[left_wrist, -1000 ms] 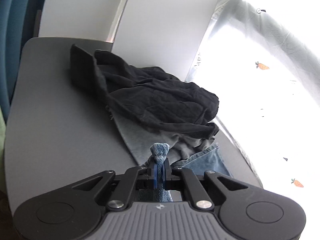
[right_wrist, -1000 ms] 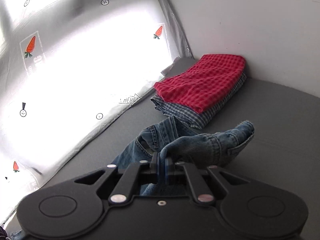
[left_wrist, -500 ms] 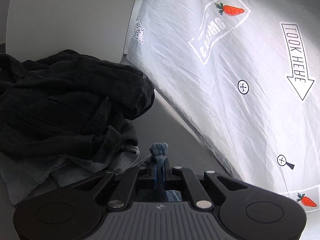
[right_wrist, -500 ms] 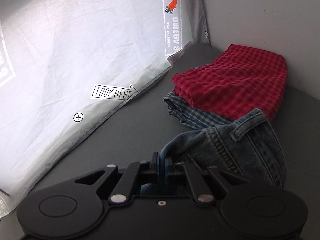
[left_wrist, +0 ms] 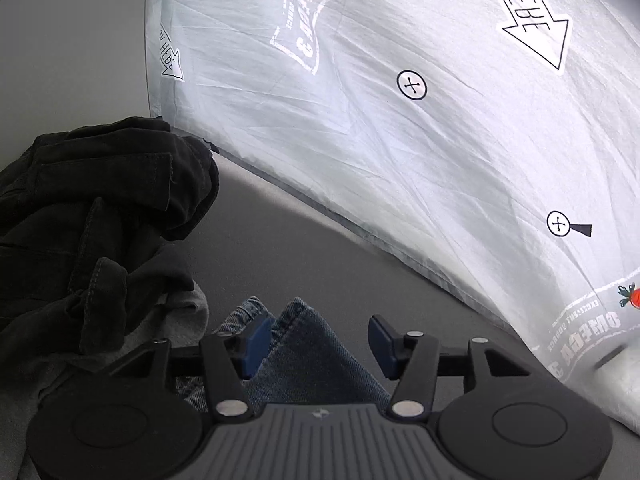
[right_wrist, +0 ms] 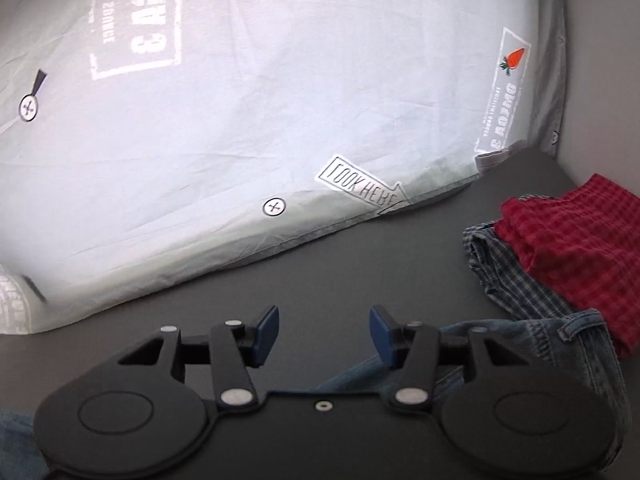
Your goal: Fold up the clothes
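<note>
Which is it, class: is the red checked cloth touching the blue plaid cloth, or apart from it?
Touching. The right wrist view shows the red checked cloth lying directly on the blue plaid cloth, whose edge sticks out beneath it.

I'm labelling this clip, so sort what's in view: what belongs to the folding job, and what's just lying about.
Part of the job:
jeans
black clothes
red checked cloth
blue checked shirt
left tongs, open
right tongs, open

Just lying about:
printed white sheet
grey table
</note>
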`<move>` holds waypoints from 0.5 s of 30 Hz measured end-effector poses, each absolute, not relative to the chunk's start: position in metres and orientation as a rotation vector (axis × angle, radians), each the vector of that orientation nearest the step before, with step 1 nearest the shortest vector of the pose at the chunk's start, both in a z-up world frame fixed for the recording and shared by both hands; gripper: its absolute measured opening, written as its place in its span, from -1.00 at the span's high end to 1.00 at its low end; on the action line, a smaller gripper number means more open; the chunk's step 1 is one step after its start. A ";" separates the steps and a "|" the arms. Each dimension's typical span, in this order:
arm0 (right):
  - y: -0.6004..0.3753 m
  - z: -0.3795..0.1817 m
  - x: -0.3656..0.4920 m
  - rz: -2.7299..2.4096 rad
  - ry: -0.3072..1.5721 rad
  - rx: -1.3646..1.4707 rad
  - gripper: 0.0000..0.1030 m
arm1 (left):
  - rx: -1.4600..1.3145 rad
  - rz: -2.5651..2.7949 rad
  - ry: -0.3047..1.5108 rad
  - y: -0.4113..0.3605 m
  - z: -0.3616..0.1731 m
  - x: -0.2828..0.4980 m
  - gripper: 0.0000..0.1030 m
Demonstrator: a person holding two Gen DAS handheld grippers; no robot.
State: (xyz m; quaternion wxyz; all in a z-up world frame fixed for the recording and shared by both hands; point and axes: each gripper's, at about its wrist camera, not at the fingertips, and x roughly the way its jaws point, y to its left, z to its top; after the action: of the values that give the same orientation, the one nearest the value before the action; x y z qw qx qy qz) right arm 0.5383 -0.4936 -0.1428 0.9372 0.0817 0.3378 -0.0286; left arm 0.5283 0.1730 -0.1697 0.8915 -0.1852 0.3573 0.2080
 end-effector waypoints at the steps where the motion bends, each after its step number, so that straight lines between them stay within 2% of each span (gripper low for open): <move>1: -0.474 -0.141 0.540 0.033 0.712 0.102 0.00 | -0.363 0.397 0.764 0.162 -0.172 0.526 -0.08; 6: -0.373 -0.132 0.550 0.437 0.795 -0.175 -0.02 | -0.425 0.206 0.878 0.109 -0.187 0.528 -0.08; 9: -0.335 -0.140 0.553 0.533 0.832 -0.234 -0.25 | -0.436 0.154 0.934 0.080 -0.198 0.537 -0.08; 11: -0.324 -0.150 0.560 0.556 0.861 -0.238 -0.23 | -0.386 0.182 0.969 0.062 -0.207 0.546 -0.08; 12: -0.320 -0.155 0.565 0.558 0.878 -0.240 0.07 | -0.366 0.199 0.987 0.056 -0.213 0.551 -0.08; 13: -0.317 -0.160 0.568 0.549 0.890 -0.249 0.88 | -0.361 0.215 1.008 0.053 -0.219 0.555 -0.05; 14: -0.316 -0.163 0.570 0.528 0.886 -0.252 0.96 | -0.361 0.237 1.006 0.051 -0.223 0.559 -0.04; 15: -0.316 -0.163 0.571 0.509 0.868 -0.245 0.97 | -0.363 0.256 0.982 0.050 -0.224 0.559 0.05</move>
State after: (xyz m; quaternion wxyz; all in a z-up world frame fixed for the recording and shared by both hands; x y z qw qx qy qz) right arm 0.5711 -0.3158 -0.1633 0.8690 -0.1172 0.4147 0.2431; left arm 0.5586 0.0501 -0.2235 0.8582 -0.1729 0.4677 0.1221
